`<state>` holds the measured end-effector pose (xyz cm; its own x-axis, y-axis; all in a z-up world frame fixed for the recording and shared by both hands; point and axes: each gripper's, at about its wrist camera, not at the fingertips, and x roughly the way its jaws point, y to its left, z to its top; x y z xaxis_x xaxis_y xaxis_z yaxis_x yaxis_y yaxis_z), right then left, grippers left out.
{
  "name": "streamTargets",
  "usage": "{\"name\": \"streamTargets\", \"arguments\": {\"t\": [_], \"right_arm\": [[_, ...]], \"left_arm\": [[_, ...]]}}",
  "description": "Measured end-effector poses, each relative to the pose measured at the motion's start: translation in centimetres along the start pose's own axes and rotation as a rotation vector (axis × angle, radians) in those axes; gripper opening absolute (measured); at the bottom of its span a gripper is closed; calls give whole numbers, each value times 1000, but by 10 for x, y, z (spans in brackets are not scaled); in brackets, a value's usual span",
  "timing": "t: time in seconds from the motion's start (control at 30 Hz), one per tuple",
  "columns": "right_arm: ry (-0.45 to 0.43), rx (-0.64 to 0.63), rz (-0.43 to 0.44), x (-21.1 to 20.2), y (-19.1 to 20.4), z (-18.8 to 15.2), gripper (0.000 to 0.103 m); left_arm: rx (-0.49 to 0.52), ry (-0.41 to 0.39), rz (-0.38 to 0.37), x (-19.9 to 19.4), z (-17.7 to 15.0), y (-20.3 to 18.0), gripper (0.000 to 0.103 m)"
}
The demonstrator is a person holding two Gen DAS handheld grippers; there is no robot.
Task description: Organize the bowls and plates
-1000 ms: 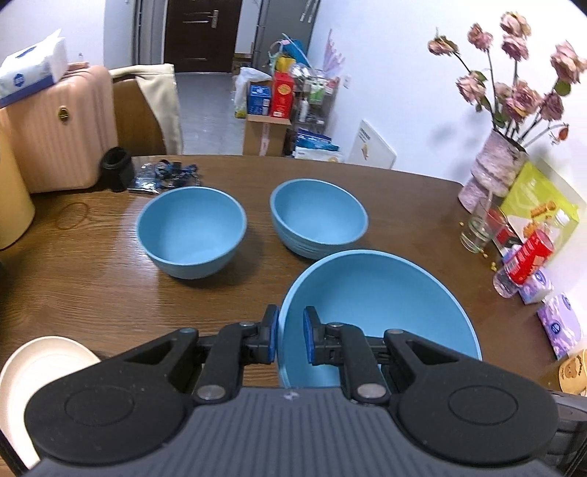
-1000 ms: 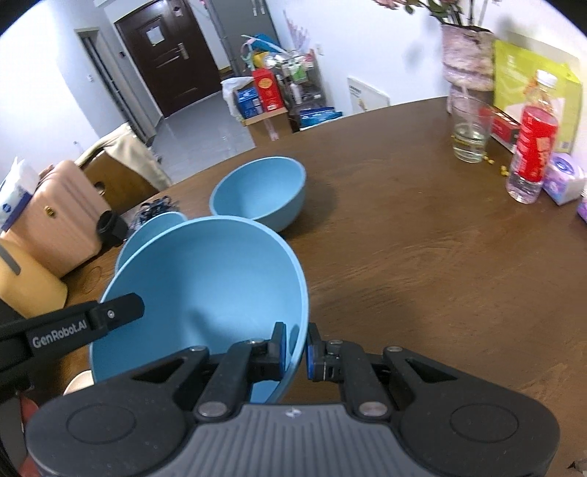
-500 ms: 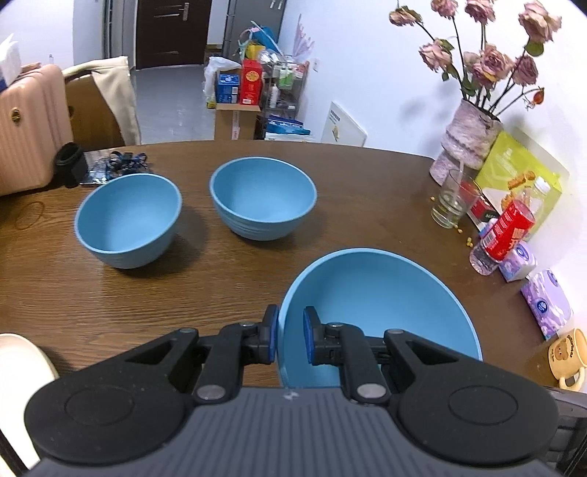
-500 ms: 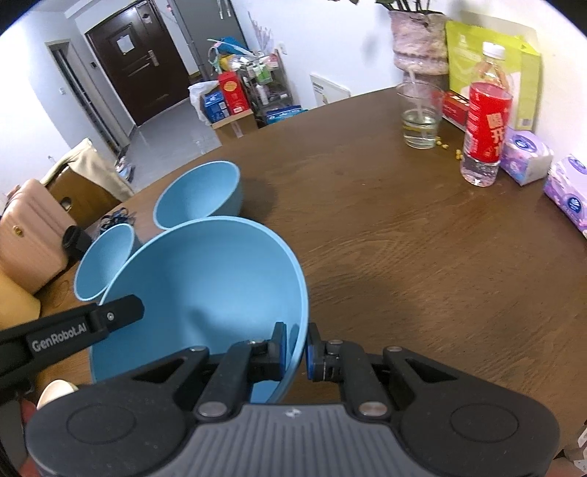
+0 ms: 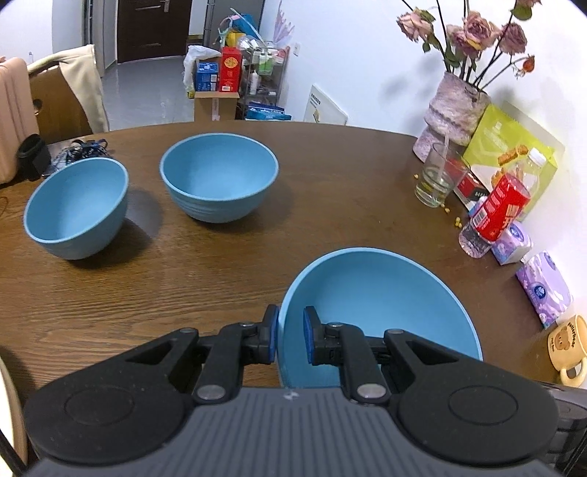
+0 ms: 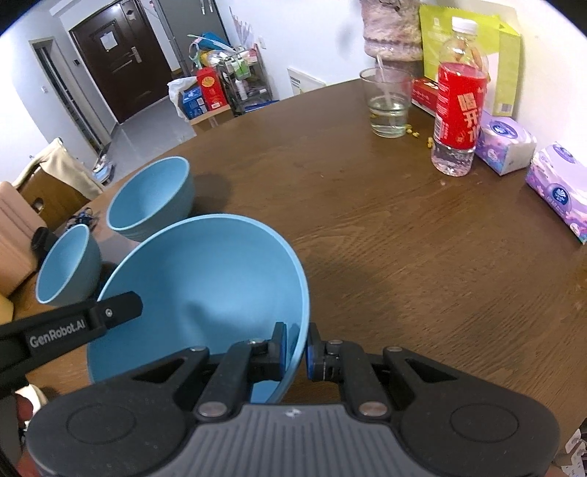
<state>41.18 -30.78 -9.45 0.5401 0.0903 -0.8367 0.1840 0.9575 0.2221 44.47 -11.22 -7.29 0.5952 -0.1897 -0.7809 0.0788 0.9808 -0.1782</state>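
The large bowl [image 5: 378, 315], clamped at opposite rims by the left hand-held gripper [image 5: 290, 339] and right hand-held gripper [image 6: 294, 352], has travelled away from the two small bowls [image 5: 218, 181], toward open counter [image 6: 403, 257] for set-down.

Large bowl [image 5: 385, 312]: near rim hidden behind gripper body, lower frame.
Cream plate [image 5: 7, 403]: cut by lower left edge.
Mug [image 5: 567, 345]: partly cut at right edge.
Vase [image 6: 390, 33]: top cut by upper edge.
Bottle [image 6: 456, 99]: label text unreadable.
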Motion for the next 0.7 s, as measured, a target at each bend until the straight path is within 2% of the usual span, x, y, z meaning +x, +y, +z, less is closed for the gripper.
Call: {"name": "streamTargets", "arguments": {"t": [0.33,0.7], "right_arm": [[-7,-7,-24,19,-18,-5,10],[-22,-57,-41,35,-23,-12,10]], "left_arm": [[21,14,-14,23,-13,-10,15],[40,16,11,40,-25,-17,15]]}}
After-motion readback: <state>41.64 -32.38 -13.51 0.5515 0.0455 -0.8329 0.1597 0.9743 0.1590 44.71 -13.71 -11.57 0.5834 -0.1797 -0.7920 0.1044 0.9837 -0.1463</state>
